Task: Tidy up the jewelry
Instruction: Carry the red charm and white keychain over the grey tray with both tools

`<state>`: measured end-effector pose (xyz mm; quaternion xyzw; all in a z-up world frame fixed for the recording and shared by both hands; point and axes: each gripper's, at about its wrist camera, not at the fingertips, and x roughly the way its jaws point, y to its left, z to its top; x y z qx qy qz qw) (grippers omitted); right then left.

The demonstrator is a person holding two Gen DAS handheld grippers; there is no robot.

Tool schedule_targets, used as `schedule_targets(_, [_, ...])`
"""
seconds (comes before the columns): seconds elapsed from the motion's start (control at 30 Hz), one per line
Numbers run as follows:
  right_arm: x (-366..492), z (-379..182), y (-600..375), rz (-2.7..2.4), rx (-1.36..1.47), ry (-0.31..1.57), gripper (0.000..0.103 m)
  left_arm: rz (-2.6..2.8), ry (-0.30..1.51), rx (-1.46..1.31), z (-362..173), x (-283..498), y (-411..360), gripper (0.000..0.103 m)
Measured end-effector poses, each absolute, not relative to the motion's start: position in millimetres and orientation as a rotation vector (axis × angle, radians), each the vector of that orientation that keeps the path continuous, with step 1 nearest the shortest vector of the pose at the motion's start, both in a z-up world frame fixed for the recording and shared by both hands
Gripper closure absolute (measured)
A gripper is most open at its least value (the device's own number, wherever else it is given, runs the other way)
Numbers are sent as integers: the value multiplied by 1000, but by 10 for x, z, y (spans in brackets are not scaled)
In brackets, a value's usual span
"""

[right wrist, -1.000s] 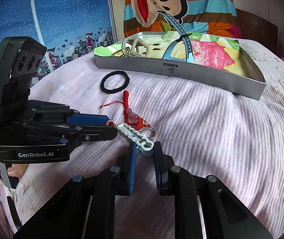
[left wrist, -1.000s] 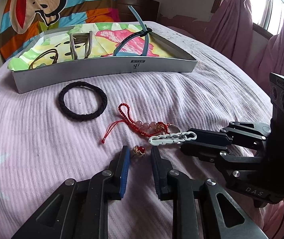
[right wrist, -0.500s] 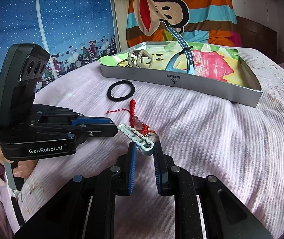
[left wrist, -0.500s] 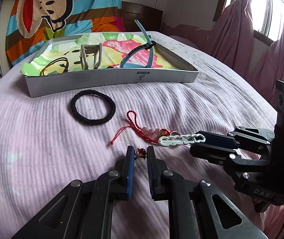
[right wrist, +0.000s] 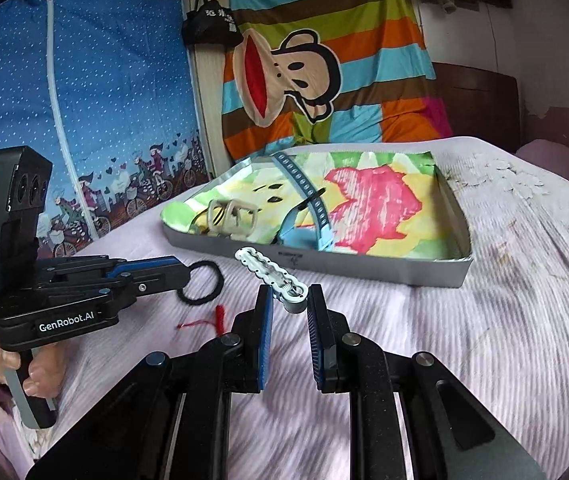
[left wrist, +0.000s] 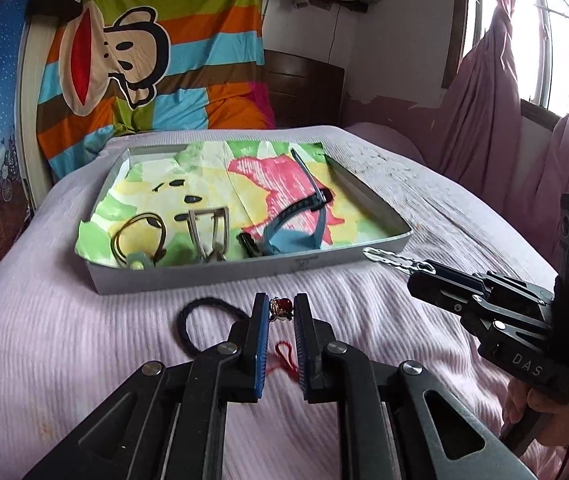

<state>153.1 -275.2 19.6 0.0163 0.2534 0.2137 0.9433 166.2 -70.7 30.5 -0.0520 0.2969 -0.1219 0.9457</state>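
Note:
My left gripper point(left wrist: 281, 309) is shut on a small red-and-gold ring point(left wrist: 280, 307), held above the pink bedspread. My right gripper point(right wrist: 289, 305) is shut on a white hair clip point(right wrist: 270, 273), which also shows in the left wrist view point(left wrist: 398, 261), lifted near the front wall of the grey tray point(left wrist: 244, 276). A black hair tie point(left wrist: 204, 322) and a red cord charm point(left wrist: 286, 356) lie on the bed below. The tray holds a blue watch point(left wrist: 296, 224), a beige clip point(left wrist: 210, 236) and a thin hair loop point(left wrist: 140, 236).
The tray point(right wrist: 364, 268) sits mid-bed with a colourful paper lining. A striped monkey blanket point(right wrist: 324, 76) hangs behind it. Pink curtains and a window point(left wrist: 524, 60) stand at the right; a blue wardrobe cover point(right wrist: 64, 120) at the left.
Both grippers have lifted off the bed and moved toward the tray, the left with the ring, the right with the white clip. The red cord charm stays on the bed.

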Motion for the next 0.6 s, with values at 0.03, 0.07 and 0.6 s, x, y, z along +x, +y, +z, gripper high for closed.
schedule_targets(0.03, [1609, 217, -2780, 418, 43, 516, 88, -235, 596, -113, 339, 1713, -685, 91])
schedule_targets(0.07, [1684, 236, -2816, 396, 53, 516, 88, -223, 589, -124, 379, 1776, -666, 91])
schedule_targets(0.6, [2774, -15, -2587, 297, 106, 680, 88, -43, 587, -264, 450, 2437, -151, 91])
